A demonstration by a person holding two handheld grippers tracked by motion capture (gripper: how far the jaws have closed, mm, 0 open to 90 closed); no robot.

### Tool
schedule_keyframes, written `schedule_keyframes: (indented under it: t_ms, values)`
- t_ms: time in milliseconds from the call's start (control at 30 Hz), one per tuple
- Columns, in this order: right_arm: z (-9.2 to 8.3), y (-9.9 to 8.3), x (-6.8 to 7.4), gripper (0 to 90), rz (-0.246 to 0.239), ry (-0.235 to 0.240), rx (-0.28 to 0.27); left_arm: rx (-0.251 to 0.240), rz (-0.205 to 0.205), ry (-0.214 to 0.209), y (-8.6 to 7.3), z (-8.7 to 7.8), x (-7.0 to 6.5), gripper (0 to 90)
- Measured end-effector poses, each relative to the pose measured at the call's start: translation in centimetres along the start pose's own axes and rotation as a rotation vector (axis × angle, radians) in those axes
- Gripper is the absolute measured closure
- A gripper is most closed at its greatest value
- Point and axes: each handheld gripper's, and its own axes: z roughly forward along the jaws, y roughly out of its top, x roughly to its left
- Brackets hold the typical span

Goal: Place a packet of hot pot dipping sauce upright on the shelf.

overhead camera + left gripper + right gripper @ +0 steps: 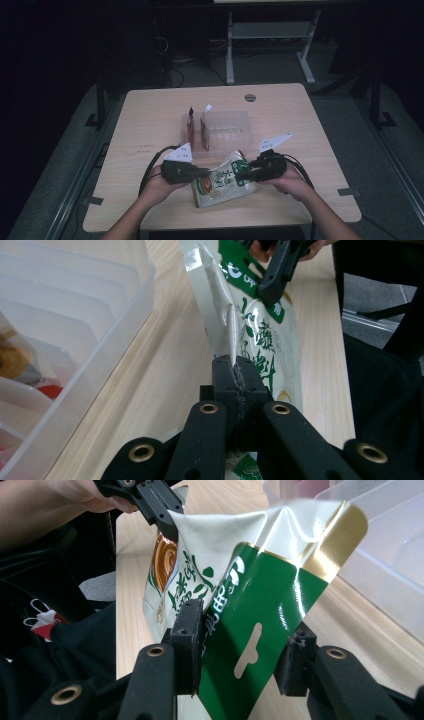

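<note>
My high cam looks down and fwd over the table (150, 110). Both gripper cams sit just behind their fingers, v. close, facing each other across the pouch (255, 335), which they share.

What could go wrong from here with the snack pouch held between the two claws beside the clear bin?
1. The left claw pinches only a thin side seam of the snack pouch; a pull could likely slip or tear it.
2. The right claw straddles the green header with a gap at one pad, so the pouch may sag or twist.
3. The clear plastic bin sits close behind; a swing could nudge it.
</note>
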Motion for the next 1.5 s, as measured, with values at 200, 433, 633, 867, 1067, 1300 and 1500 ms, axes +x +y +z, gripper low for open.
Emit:
schedule_keyframes:
  t_ms: [200, 433, 633, 867, 1067, 1300, 1500]
  values:
    - [0.2, 0.1, 0.2, 71.8, -0.012, 0.031, 0.002, -0.023, -0.004, -0.003, 0.1, 0.0, 0.0, 90.0]
    - [0.4, 0.4, 0.2, 89.1, -0.017, 0.058, -0.005, -0.01, 0.006, 0.028, 0.0, 0.1, 0.2, 88.7]
    - [0.0, 0.6, 0.2, 90.0, -0.018, 0.089, -0.038, -0.026, -0.004, 0.08, -0.2, -0.2, 0.4, 77.2]
    - [-0.9, 1.0, 0.6, 90.0, -0.03, 0.112, -0.081, -0.06, -0.029, 0.11, -0.3, -2.2, 0.8, 84.3]
    - [-0.7, 1.7, 1.6, 90.0, -0.066, 0.154, -0.089, -0.023, -0.012, 0.112, 0.1, -1.0, 0.5, 89.8]
    - [-0.3, 2.5, 2.8, 90.0, -0.103, 0.203, -0.112, 0.0, 0.013, 0.082, 1.1, 1.4, 0.2, 89.8]
    - [0.1, 2.9, 3.5, 90.0, -0.135, 0.214, -0.1, 0.04, 0.053, 0.03, 1.5, 3.7, -1.3, 89.7]
